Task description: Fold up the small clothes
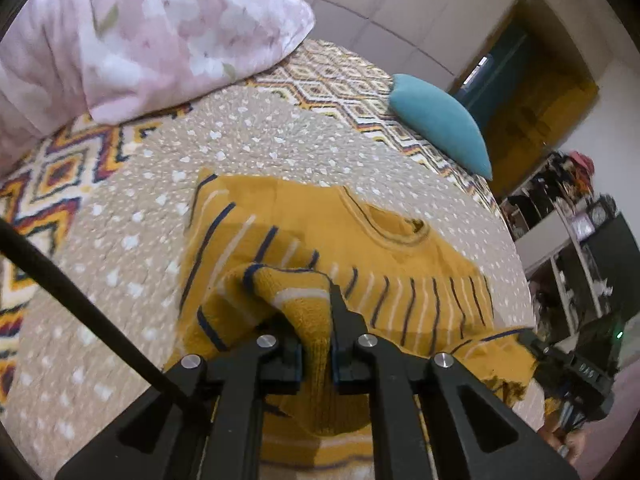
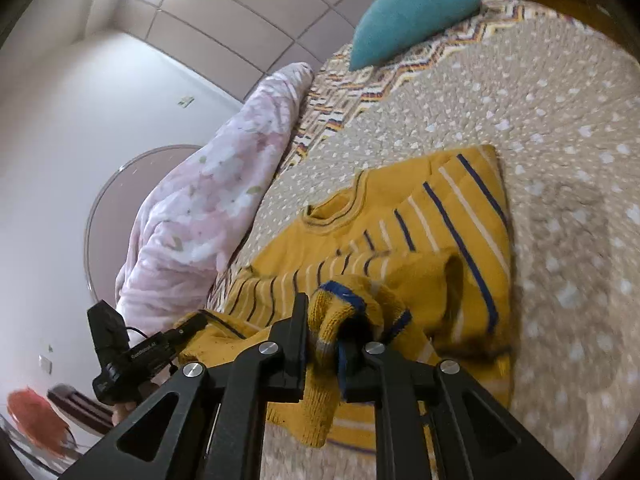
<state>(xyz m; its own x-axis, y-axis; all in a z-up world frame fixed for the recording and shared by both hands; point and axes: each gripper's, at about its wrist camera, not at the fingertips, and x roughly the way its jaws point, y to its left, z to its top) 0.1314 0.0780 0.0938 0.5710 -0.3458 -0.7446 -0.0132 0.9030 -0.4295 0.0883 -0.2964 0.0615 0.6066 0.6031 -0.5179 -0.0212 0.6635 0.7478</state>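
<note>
Fingers of the left hand-held gripper are squeezed nearly shut on a bunch of yellow knit, the bottom edge of a small yellow sweater with thin blue and white stripes. The right hand-held gripper pinches another bit of that same edge, where a blue band runs along the hem; its jaws stand a little wider, but the cloth is clearly caught between them. Both pieces are lifted up off the bed, so the low part of the sweater makes a soft hump in front of each camera. The rest of the sweater lies flat on the bed, with the round neck hole facing up and the far end near the middle of the spotty beige blanket. Under that blanket a zigzag blanket peeks out. A fluffy pink quilt is piled at one side, and a teal pillow sits farther off, well apart from the sweater. It looks like the fold is under way, with the bottom edge being carried up toward the neck. The next move likely calls for taking both corners across together, keeping them level with each other, and laying the hem down near the collar so the edges line up. Then both grippers need to let go.
</note>
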